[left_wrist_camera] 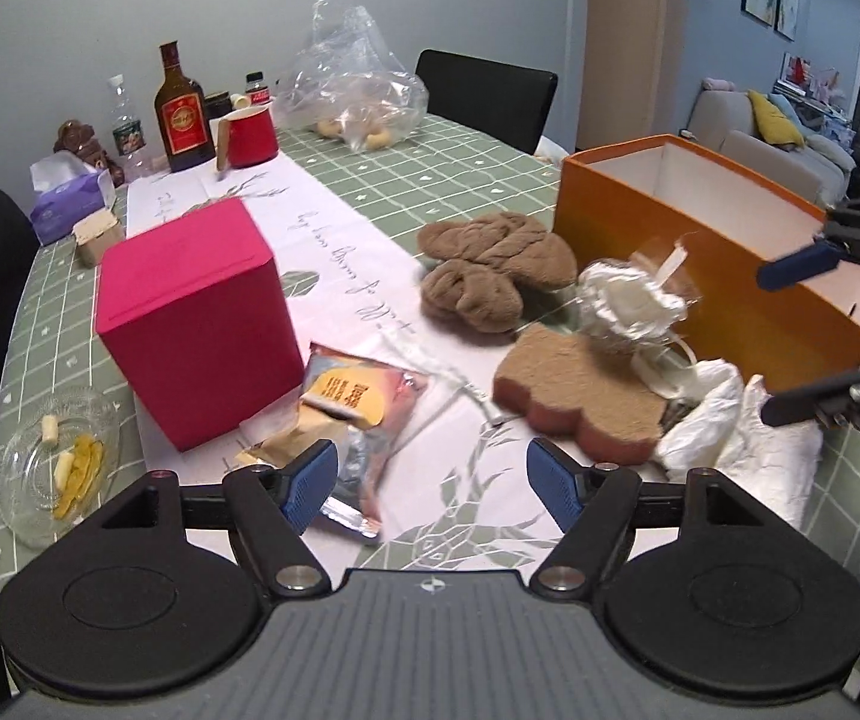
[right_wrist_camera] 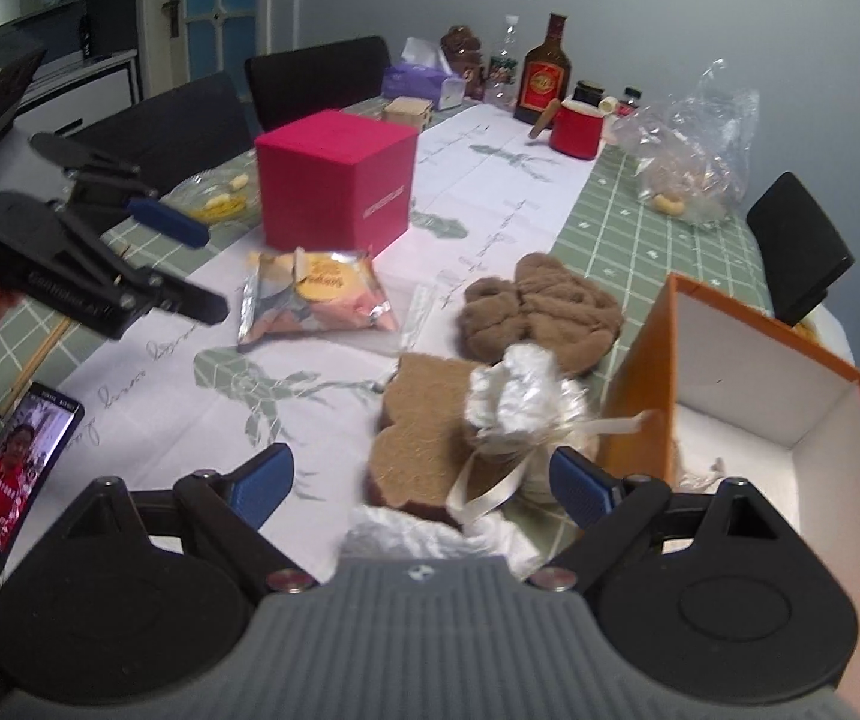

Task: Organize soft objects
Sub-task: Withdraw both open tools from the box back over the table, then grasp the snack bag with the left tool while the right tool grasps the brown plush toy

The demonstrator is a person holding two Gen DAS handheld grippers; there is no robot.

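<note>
Sponge (right_wrist_camera: 424, 432), pouch (right_wrist_camera: 514, 414) and brown towel (right_wrist_camera: 541, 312) crowd the orange box (right_wrist_camera: 640, 384); both claws, left claw (left_wrist_camera: 430, 489) and right claw (right_wrist_camera: 424, 480), gape empty, so pinch the pouch's gathered neck.

The orange box (right_wrist_camera: 760, 396) ahead-right of the right jaws is cut by the frame's right edge, and its wall hides most of the string inside. The white bag (right_wrist_camera: 430, 534) just below those jaws vanishes behind the gripper body. Left of them, the phone (right_wrist_camera: 10, 474) runs off the edge. Ahead-left of the left jaws, the snack packet (left_wrist_camera: 364, 402) is blurred, its print unreadable.
</note>
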